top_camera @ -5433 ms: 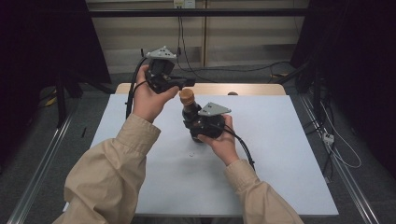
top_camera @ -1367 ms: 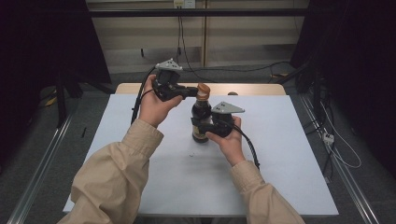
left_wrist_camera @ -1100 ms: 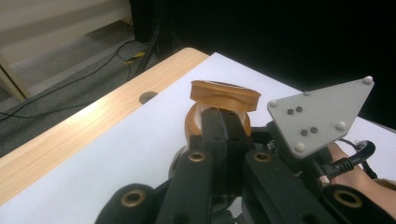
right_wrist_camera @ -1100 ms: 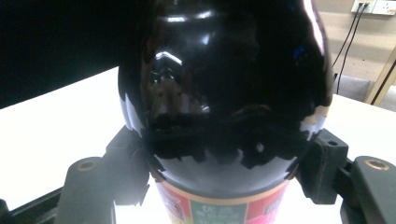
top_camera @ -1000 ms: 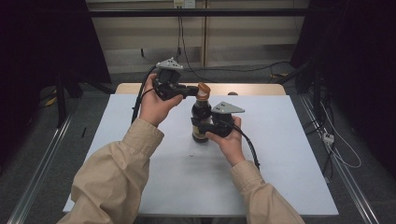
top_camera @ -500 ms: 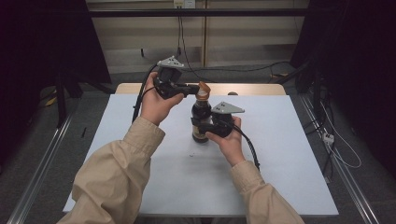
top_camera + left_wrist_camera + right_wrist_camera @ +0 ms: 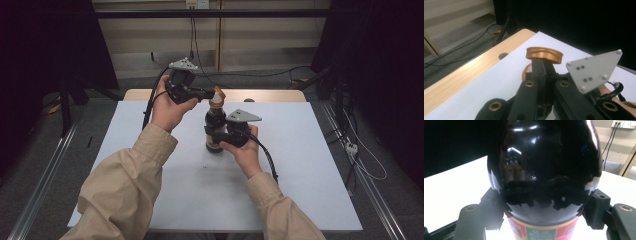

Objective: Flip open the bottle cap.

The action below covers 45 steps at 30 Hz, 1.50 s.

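The dark bottle (image 7: 215, 131) stands upright near the middle of the white surface (image 7: 310, 165), and the right tool (image 7: 226, 136) pinches its body from the right side. The left tool (image 7: 212, 93), its jaws pressed together, pinches the edge of the orange flip cap (image 7: 218, 96) at the bottle's top. If the left tool pulls too hard or sideways, the bottle may tilt in the right tool's hold and spill, or the cap's edge may slip out.

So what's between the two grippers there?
The bottle's neck and gold cap: the left gripper pinches the flipped-up cap, the right gripper clamps the body, per the high view.
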Available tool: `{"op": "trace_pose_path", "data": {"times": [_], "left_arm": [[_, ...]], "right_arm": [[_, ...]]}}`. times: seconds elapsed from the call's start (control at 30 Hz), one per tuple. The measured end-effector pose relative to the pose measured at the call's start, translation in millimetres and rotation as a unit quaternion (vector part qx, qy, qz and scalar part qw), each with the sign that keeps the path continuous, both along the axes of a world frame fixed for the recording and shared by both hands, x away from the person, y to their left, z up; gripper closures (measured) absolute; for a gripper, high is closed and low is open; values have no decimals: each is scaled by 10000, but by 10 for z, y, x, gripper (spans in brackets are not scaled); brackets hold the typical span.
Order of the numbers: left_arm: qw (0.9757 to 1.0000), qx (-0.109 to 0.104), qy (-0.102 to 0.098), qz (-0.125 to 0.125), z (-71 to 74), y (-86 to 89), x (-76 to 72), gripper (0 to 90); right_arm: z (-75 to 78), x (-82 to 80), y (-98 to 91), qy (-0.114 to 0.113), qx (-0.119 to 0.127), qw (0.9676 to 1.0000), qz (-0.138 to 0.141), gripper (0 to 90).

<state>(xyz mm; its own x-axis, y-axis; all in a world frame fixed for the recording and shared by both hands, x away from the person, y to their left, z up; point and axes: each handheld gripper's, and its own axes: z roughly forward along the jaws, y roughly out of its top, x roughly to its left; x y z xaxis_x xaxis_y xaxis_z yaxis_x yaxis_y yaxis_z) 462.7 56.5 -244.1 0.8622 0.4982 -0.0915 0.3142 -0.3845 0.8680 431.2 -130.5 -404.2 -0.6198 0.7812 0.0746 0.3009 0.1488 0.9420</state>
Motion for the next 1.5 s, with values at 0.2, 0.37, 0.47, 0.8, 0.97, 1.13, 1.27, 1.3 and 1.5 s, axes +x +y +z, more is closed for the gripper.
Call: {"op": "trace_pose_path", "data": {"times": [0.2,0.37,0.47,0.8,0.97,1.13,1.27,1.3,1.5], "left_arm": [[10000,34,0,6,2,-26,22,900],[10000,58,7,3,3,-42,36,900],[10000,88,9,-5,5,-72,47,900],[10000,35,-29,-48,24,-172,61,900],[10000,59,-19,-38,32,-113,57,900],[9998,-20,-33,-184,76,-31,7,900],[9997,36,-53,-255,78,40,-56,812],[9996,72,-71,-245,71,64,-76,776],[9998,-118,-26,-132,-21,272,-136,567]], "right_arm": [[1,-1,-2,15,9,10000,-9,307],[1,-1,0,8,4,10000,-13,306],[1,-1,1,2,-1,10000,-12,306],[-2,0,0,-3,9,10000,-1,304],[-4,-3,2,-17,12,10000,-20,302],[-6,-4,4,-30,17,10000,-37,299],[-2,-7,-4,12,44,10000,-24,291],[0,-8,-6,13,42,10000,-25,287],[11,-43,-69,85,242,9996,-73,168]]}}
